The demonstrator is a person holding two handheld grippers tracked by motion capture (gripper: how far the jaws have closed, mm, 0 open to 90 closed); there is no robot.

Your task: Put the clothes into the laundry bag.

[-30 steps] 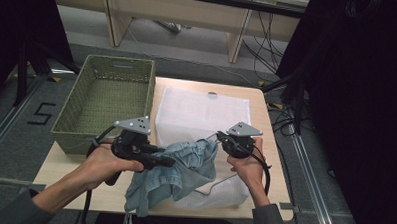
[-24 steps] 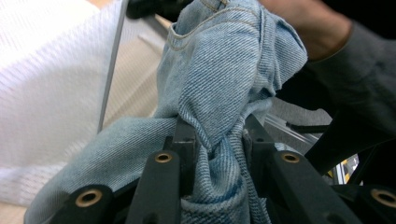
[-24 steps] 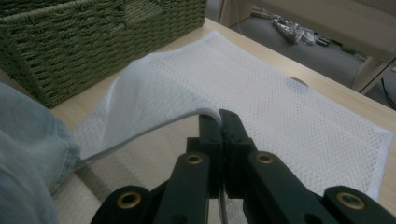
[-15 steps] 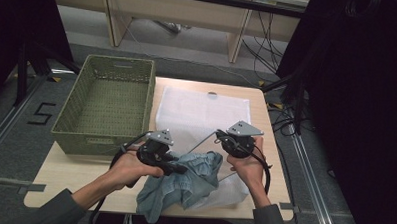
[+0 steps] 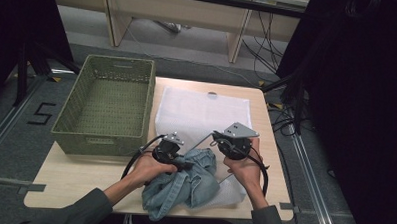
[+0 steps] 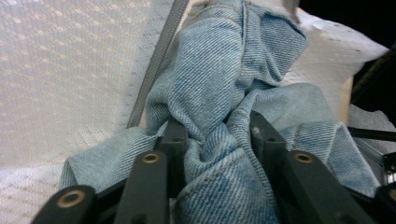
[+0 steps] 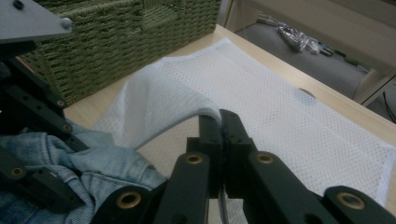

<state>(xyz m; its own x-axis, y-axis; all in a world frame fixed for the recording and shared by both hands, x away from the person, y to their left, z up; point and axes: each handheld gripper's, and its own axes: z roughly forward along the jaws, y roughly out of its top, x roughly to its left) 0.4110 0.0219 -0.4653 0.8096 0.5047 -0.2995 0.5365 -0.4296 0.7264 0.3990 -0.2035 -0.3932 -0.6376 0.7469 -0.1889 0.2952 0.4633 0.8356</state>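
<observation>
I have the right tool (image 5: 219, 139) pinched tight on the lifted edge of the white mesh laundry bag (image 5: 202, 114), holding its mouth up off the bench (image 5: 84, 175), while the left tool (image 5: 180, 162) sits in a bunch of the denim garment (image 5: 186, 184). The left jaws have just been opening; in the left gripper view a twisted fold of denim (image 6: 219, 107) is between them, and I cannot tell whether the pads press on it. The garment lies crumpled at the near edge of the bench, partly on the bag's near corner, just in front of the raised mouth. It is soft and floppy, fairly heavy for cloth, and it will sag and drag; I judge a thick seam or hem the best place to grip. As a heap its long axis runs roughly from the near left toward the bag opening. The mesh is light and limp, so a firm pinch on the zipper edge suits it. The green woven basket (image 5: 107, 101) stands at the left, beside the bag.
</observation>
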